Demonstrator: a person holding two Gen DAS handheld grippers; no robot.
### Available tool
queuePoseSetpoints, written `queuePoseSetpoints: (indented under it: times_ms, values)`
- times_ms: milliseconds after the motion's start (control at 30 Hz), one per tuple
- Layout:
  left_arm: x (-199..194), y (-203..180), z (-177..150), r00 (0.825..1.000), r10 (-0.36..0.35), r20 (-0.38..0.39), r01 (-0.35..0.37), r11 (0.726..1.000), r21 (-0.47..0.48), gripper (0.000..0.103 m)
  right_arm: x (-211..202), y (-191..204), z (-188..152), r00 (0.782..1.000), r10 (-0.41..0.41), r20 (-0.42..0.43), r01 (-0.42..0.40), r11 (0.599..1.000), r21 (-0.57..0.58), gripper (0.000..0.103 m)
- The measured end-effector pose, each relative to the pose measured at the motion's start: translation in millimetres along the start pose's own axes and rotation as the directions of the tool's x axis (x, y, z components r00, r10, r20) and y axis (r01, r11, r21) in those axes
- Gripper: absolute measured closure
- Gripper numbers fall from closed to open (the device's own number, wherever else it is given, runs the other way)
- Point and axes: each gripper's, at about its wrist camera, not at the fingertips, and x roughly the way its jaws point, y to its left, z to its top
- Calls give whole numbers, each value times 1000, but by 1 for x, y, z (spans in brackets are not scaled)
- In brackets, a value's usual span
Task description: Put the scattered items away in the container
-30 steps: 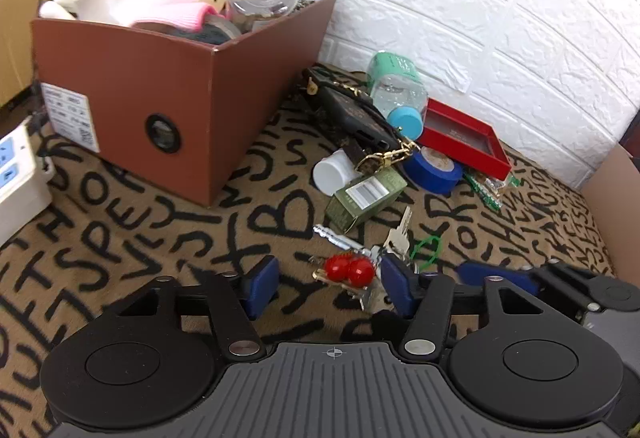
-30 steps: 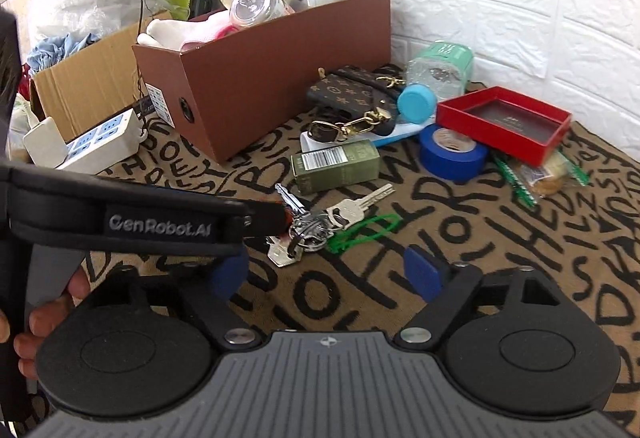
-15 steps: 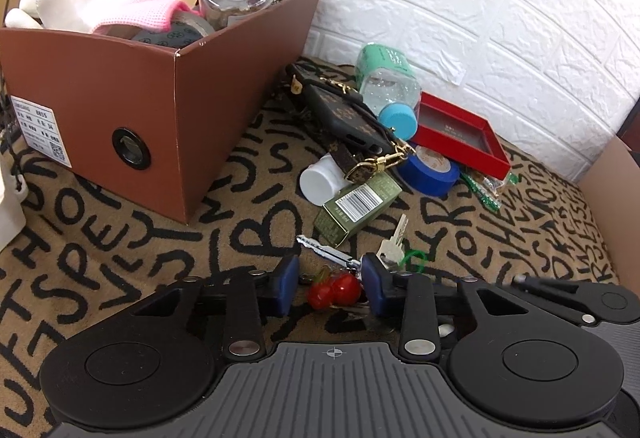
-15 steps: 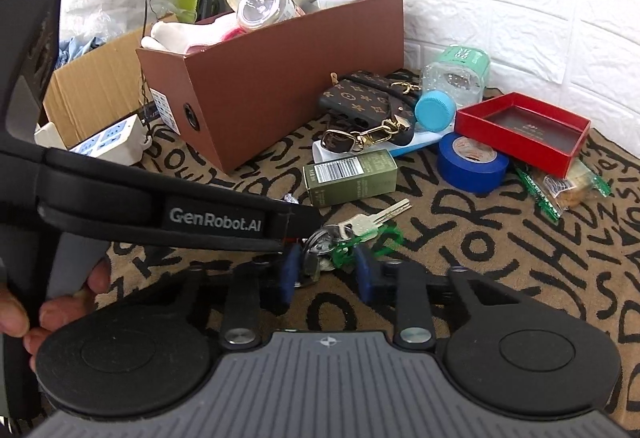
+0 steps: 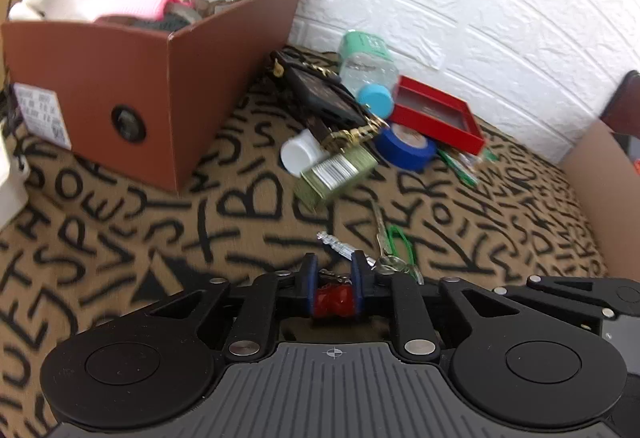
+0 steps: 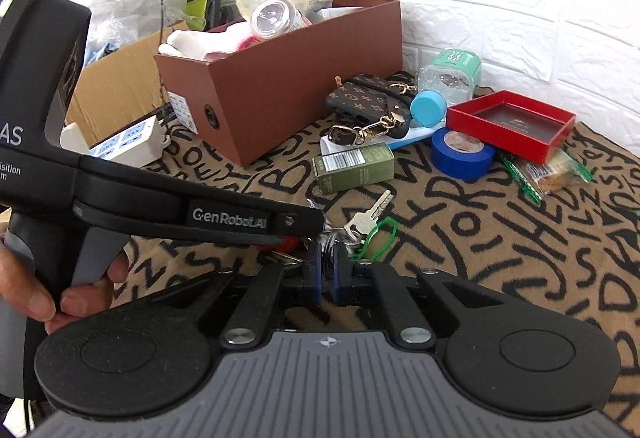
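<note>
A bunch of keys [image 6: 366, 220] with a red cherry charm [image 5: 334, 301] and a green loop [image 6: 380, 234] lies on the lettered mat. My left gripper [image 5: 334, 274] is shut on the red charm. My right gripper [image 6: 328, 262] is shut on the key ring, right beside the left gripper's finger. The brown box [image 5: 120, 77], also in the right wrist view [image 6: 288, 77], stands at the far left, full of cloth, a jar and a lid.
Beyond the keys lie a green carton [image 6: 354, 165], a patterned phone case with gold chain [image 6: 368, 105], a blue tape roll [image 6: 460, 153], a red tray [image 6: 512, 123], a clear jar with blue cap [image 6: 444, 85] and snack packets [image 6: 548, 173]. A white power strip [image 6: 128, 141] lies left of the box.
Both grippers closed from open: the left one onto the red charm, the right one onto the key ring. Both views moved closer to the keys.
</note>
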Motion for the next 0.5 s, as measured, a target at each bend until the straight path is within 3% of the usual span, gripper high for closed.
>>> queuePoseSetpoints:
  times_ms: [167, 200, 233, 267, 333, 500]
  values:
    - [-21, -5, -24, 998, -54, -32, 54, 998, 18, 93, -27, -3, -17, 999, 31, -8, -31, 999, 27, 102]
    - [-25, -7, -29, 997, -64, -36, 65, 998, 28, 88, -34, -4, -22, 999, 31, -9, -30, 999, 32, 102]
    - [-27, -10, -33, 996, -72, -42, 74, 997, 37, 69, -39, -5, -26, 1000, 26, -10, -26, 999, 37, 103]
    - [-29, -12, -37, 997, -69, -39, 71, 997, 42, 57, -44, -7, -31, 1000, 18, -14, -18, 999, 45, 102]
    - [-29, -17, -40, 998, -59, -19, 60, 997, 56, 40, -49, -11, -40, 1000, 1, -31, 1, 998, 60, 102]
    - [-28, -15, -35, 999, -45, 4, 45, 999, 18, 37, -50, -12, -44, 999, -15, -29, 17, 998, 68, 98]
